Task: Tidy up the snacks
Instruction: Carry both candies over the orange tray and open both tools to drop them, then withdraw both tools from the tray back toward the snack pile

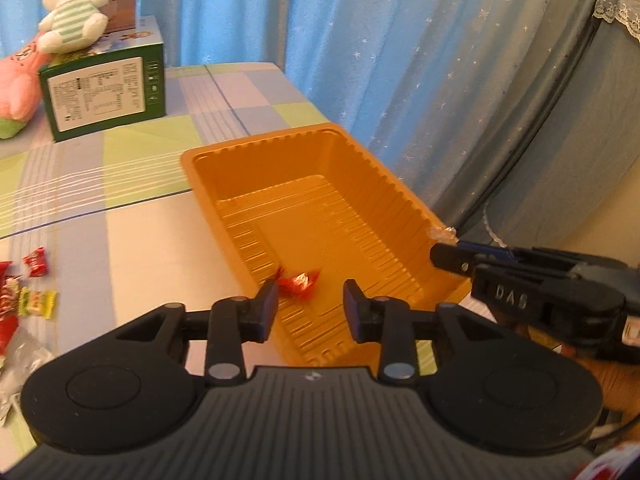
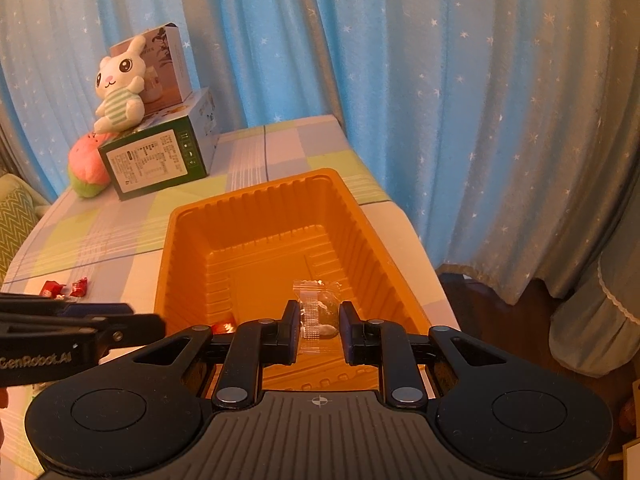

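An orange plastic tray (image 1: 224, 168) (image 2: 176, 248) stands on the table. A red wrapped candy (image 1: 298, 282) lies on its floor; it also shows in the right wrist view (image 2: 223, 327). My left gripper (image 1: 311, 300) is open and empty just above that candy. My right gripper (image 2: 319, 320) is over the tray's near end with its jaws apart; a clear-wrapped dark snack (image 2: 318, 308) sits between them, touching the left finger only. In the left wrist view the right gripper (image 1: 440, 254) sits at the tray's right rim with a clear wrapper at its tip.
Loose red and yellow-green wrapped snacks (image 1: 36, 284) (image 2: 66, 288) lie on the table left of the tray. A green box (image 1: 104, 92) (image 2: 154, 160) with a plush rabbit (image 1: 76, 4) (image 2: 120, 84) stands at the back left. Blue curtains hang behind; the table edge runs right of the tray.
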Demonstrator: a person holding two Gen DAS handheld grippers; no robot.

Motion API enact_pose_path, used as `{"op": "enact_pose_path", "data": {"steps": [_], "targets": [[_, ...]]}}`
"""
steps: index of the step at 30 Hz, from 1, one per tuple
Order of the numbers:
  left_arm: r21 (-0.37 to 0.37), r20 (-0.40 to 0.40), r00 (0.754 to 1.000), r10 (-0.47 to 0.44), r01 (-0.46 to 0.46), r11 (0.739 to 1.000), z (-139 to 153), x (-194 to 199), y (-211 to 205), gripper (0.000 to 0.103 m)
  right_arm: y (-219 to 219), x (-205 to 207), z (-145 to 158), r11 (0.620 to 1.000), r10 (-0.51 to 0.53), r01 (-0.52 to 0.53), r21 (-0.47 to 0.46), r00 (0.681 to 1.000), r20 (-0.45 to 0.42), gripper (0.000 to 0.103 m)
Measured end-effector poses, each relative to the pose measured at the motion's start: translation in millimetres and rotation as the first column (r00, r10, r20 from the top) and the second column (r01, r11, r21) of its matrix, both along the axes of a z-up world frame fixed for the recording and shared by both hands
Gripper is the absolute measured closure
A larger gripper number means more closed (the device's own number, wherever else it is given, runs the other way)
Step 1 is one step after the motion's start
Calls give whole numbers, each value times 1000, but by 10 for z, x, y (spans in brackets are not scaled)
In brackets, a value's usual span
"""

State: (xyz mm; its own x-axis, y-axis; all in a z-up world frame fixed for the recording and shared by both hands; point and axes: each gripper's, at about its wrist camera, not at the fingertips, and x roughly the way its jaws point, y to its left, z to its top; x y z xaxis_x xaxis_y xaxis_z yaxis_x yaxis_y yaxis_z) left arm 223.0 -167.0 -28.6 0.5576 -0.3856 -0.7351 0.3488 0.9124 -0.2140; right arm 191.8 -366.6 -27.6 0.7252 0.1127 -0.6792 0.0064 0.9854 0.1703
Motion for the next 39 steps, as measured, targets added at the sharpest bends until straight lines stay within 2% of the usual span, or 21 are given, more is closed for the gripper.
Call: {"op": "enact_pose_path", "data": {"steps": [1, 3, 7, 11, 13, 14, 15, 25, 34, 39], "targets": [[4, 4, 1000, 5, -5, 1000, 0, -25, 29, 64, 6, 3, -1, 1000, 2, -2, 4, 1000, -1, 82], [10, 10, 1000, 17, -17, 1000, -5, -72, 90, 52, 27, 5, 2, 1000, 7, -7, 6, 1000, -1, 82], [13, 13, 999, 41, -41, 999, -20, -153, 214, 48, 59, 22, 16, 1000, 14, -14, 20, 1000, 4, 82], [27, 11, 998, 63, -63, 998, -53, -184, 314, 40, 46, 87, -8, 997, 24, -23, 79, 1000, -8, 81], [35, 13, 997, 72, -72, 997, -72, -215, 362, 35, 24, 100, -9, 995, 13, -12, 100, 1000, -8, 62], [34, 13, 997, 75, -76, 997, -77, -226, 385, 33, 12, 91, -4, 994, 1, -1, 106, 1000, -2, 39], [33, 12, 997, 80, -80, 996, -82, -247, 412, 33, 2, 68, 9, 994, -14, 13, 112, 1000, 9, 35], [36, 11, 995, 103, -103, 994, -32, -563, 569, 29, 4, -283, 192, 991, -52, 50, 127, 999, 9, 35], [56, 26, 992, 125, -126, 990, 144, -967, 788, 27, 261, -782, 424, 996, -38, 35, 83, 999, 37, 35], [73, 43, 990, 137, -140, 988, 230, -1224, 951, 24, 426, -1010, 519, 996, -23, 19, 92, 999, 42, 35]]}}
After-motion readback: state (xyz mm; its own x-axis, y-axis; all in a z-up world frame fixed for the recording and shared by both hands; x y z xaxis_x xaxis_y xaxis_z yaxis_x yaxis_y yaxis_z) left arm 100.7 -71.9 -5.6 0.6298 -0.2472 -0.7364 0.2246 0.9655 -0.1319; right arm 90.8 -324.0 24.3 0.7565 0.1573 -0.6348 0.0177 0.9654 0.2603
